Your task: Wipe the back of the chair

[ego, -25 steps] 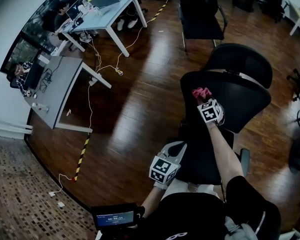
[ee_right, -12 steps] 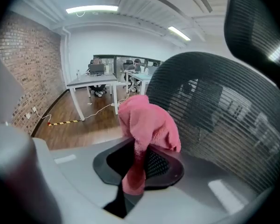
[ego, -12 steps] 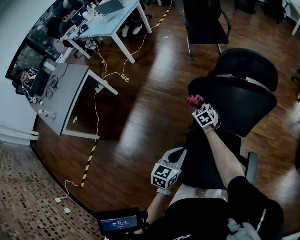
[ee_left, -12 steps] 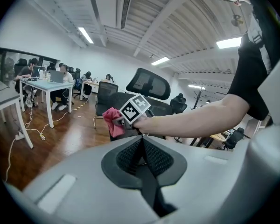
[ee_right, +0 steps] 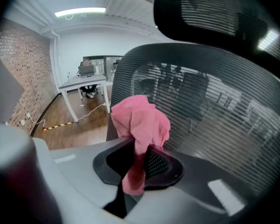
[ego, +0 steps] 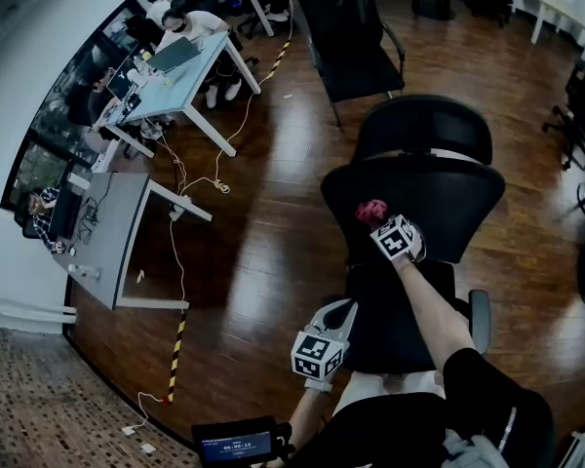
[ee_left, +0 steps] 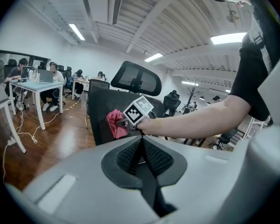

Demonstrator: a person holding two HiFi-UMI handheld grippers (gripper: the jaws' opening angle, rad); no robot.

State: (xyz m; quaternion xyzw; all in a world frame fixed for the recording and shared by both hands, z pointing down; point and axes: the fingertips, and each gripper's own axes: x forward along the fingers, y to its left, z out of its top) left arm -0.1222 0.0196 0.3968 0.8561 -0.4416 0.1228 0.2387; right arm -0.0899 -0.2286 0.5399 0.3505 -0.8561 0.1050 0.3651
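**Head view.** A black chair back (ego: 439, 198) stands at centre right, its headrest (ego: 424, 125) beyond it at 12 o'clock and the seat (ego: 370, 310) below it at 6 o'clock, so the chair faces 6 o'clock. The back's long axis runs from 9 to 3 o'clock. A second dark chair (ego: 356, 47) stands farther off at 12 o'clock. At 10 o'clock are a pale table (ego: 180, 61) with people sitting at it and a grey desk (ego: 112, 222), with cables (ego: 180, 178) trailing over the wooden floor (ego: 263, 252). The right gripper (ego: 382, 222) reaches in from 5 o'clock and holds a pink cloth (ego: 371, 210) at the left part of the back. The forearm (ego: 424, 305) behind it crosses the seat and hides part of it. The left gripper (ego: 331, 315) hangs low beside the seat's left edge – well apart from the cloth.

**Left gripper view.** Its two fingers are pressed together with nothing between them. Past them at 12 o'clock are the chair back, the cloth and the right gripper's marker cube (ee_left: 138, 111).

**Right gripper view.** The fingers pinch the cloth at its narrow lower part. Its bunched head stands at 12 o'clock and a tail hangs down between the fingers to 6 o'clock, so the cloth's long axis is upright. The mesh back fills the view from 12 to 4 o'clock, just behind the cloth – whether the two touch cannot be made out. A white desk (ee_right: 84, 83) and a brick wall (ee_right: 18, 73) lie at 9 o'clock.
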